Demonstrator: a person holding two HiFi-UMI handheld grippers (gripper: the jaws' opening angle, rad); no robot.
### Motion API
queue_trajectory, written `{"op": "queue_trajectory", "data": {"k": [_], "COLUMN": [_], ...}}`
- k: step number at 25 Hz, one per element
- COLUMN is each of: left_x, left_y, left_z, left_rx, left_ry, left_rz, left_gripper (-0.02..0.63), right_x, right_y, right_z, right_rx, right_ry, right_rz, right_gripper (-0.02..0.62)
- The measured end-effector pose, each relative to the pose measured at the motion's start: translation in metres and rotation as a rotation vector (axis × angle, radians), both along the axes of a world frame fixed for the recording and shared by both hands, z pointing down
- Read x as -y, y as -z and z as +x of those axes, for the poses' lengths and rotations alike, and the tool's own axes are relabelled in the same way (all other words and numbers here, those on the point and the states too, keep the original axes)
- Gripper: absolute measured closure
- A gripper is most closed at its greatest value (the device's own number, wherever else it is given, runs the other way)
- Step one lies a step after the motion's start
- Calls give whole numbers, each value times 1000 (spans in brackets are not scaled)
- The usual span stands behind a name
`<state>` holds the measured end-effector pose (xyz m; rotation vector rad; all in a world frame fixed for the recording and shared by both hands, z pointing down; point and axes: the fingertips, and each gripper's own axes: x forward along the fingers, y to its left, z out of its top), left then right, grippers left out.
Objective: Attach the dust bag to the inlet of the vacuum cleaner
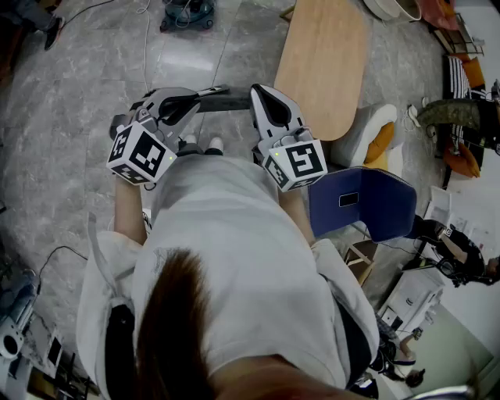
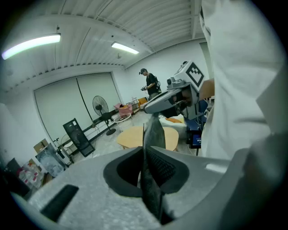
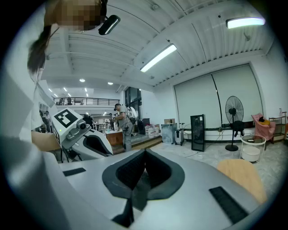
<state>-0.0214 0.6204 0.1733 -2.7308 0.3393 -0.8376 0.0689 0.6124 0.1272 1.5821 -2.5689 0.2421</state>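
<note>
The dust bag [image 1: 224,101] is a dark grey sheet stretched edge-on between my two grippers, in front of the person's chest. My left gripper [image 1: 200,97] is shut on one end of it. In the left gripper view the bag [image 2: 155,132] rises from the closed jaws [image 2: 145,155] toward the right gripper [image 2: 173,96]. My right gripper [image 1: 261,92] is shut on the other end. In the right gripper view a fold of the bag [image 3: 136,194] hangs below its closed jaws [image 3: 145,158], with the left gripper [image 3: 83,140] to the left. A bluish machine with cables [image 1: 187,14], possibly the vacuum cleaner, stands on the floor far ahead.
An oval wooden table [image 1: 324,62] stands ahead to the right, with a white and orange cushion seat [image 1: 367,133] beside it. A blue chair [image 1: 363,203] is close on the right. A standing fan [image 3: 234,114] and a person [image 2: 150,83] are farther off.
</note>
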Motion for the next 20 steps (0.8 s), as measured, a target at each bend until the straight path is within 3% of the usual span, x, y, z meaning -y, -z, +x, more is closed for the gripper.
{"op": "queue_trajectory", "data": {"k": [20], "left_x": [-24], "left_y": [1], "left_z": [17], "left_rx": [22], "left_ry": [27], "left_rz": [12], "left_gripper": [568], "right_x": [-21], "right_y": [1], "right_z": [19], "right_rx": [55], "right_ry": [21], "right_rz": [12], "right_gripper": [594]}}
